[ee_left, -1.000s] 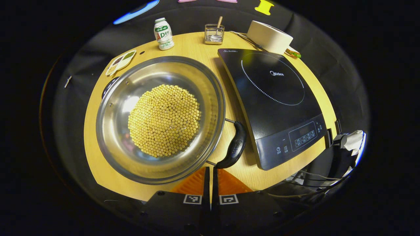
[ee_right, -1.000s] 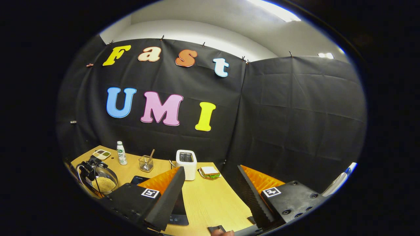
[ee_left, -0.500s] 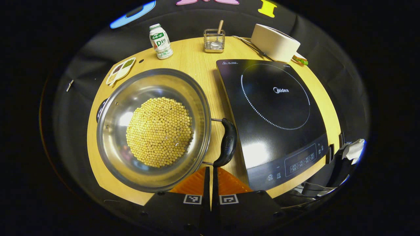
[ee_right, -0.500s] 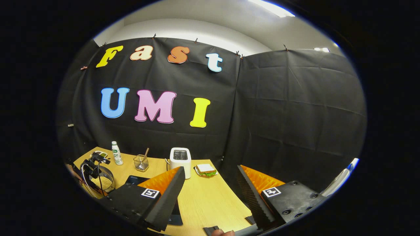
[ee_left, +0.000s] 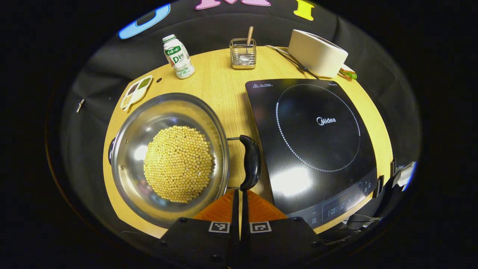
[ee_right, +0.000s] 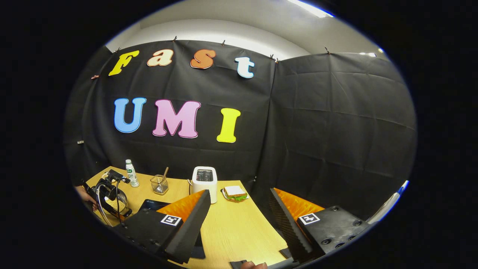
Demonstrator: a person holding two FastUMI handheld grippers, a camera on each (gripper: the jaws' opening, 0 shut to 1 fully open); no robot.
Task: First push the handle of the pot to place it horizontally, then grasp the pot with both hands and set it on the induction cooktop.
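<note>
Pot [ee_left: 170,157], a wide steel one with a heap of soybeans [ee_left: 178,163] in its bowl, sits on the counter [ee_left: 220,86] in the left half of the left gripper view, just beside the induction cooktop [ee_left: 317,145] that takes up the right half. Its near black handle [ee_left: 249,162] lies between the pot's rim and the cooktop's edge; a second handle [ee_left: 111,149] peeks out at the far left rim. The left gripper [ee_left: 239,200] comes in from bottom centre, jaws pressed together and empty, tips at the lower end of the near handle. In the right gripper view the right gripper [ee_right: 239,213] hangs over bare counter at bottom centre, jaws spread wide, gripping nothing.

Risks, as I judge them: closed tips could slide off the rounded handle, or shove the whole pot into the cooktop. A lopsided two-handed lift would likely tip beans out.
</note>
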